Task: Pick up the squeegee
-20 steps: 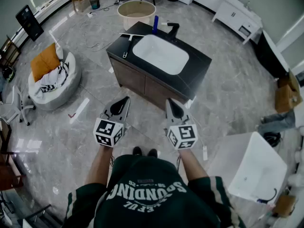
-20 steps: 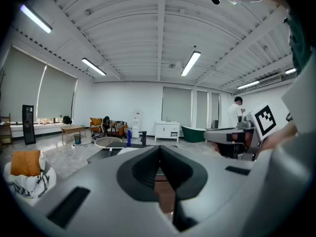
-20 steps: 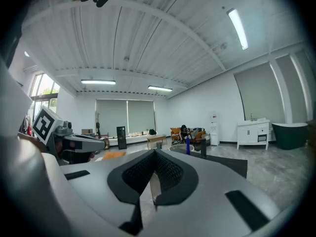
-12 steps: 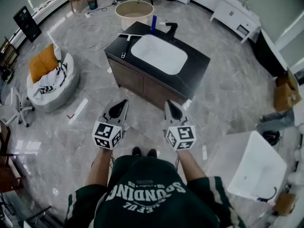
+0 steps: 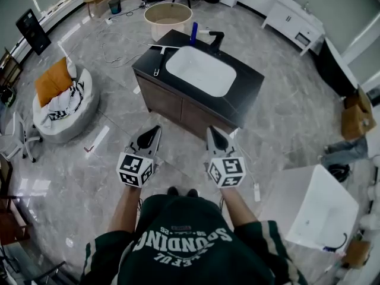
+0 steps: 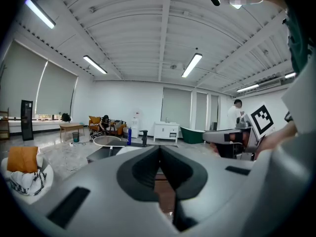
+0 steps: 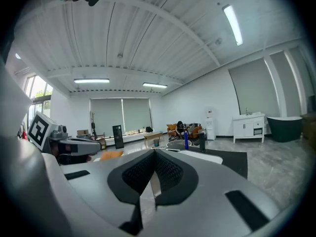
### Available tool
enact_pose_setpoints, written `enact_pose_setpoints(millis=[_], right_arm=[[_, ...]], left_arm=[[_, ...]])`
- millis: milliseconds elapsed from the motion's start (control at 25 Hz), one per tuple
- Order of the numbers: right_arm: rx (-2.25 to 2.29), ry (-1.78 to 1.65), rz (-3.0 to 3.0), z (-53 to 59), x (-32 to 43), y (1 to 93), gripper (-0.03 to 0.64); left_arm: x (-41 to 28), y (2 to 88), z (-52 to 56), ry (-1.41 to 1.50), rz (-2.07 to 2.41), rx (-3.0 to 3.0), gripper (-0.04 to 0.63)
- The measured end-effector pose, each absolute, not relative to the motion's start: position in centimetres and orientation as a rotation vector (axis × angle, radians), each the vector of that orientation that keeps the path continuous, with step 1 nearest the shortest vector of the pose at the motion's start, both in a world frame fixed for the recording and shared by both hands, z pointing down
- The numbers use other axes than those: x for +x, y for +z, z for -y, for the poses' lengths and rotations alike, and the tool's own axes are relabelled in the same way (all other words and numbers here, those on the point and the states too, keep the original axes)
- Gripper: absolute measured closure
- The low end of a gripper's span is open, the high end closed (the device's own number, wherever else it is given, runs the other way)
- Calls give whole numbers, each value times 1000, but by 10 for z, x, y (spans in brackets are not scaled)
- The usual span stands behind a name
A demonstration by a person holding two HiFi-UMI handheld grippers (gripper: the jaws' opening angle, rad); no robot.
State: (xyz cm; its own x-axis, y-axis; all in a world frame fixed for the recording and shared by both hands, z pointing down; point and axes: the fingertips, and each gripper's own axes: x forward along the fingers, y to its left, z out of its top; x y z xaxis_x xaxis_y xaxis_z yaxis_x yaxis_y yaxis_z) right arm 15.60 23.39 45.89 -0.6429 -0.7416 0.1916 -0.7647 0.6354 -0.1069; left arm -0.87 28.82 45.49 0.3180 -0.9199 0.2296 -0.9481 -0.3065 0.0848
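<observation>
Squeegee (image 5: 160,57): lying at the bench's (image 5: 246,83) left end beside the sink, probably light and stiff, handle offering the grip; left hand-held gripper (image 5: 154,132) and right hand-held gripper (image 5: 211,133) hovering well apart from it, closed, empty.

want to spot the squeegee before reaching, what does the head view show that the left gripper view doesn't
Only the head view: the squeegee seen whole, lying flat on the left end of the black counter, and the white basin from above. Only the left gripper view: the left gripper with jaws shut on nothing, ceiling strip lights, a standing person in white. Both: blue bottle, black tap, orange cushion.
</observation>
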Motion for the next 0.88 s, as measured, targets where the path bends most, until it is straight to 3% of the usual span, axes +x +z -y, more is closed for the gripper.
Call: enact_pose_setpoints(millis=[880], right_arm=[[1297, 348, 2685, -219, 131, 486, 615]], left_arm=[[-43, 481, -272, 228, 1664, 2360, 594]])
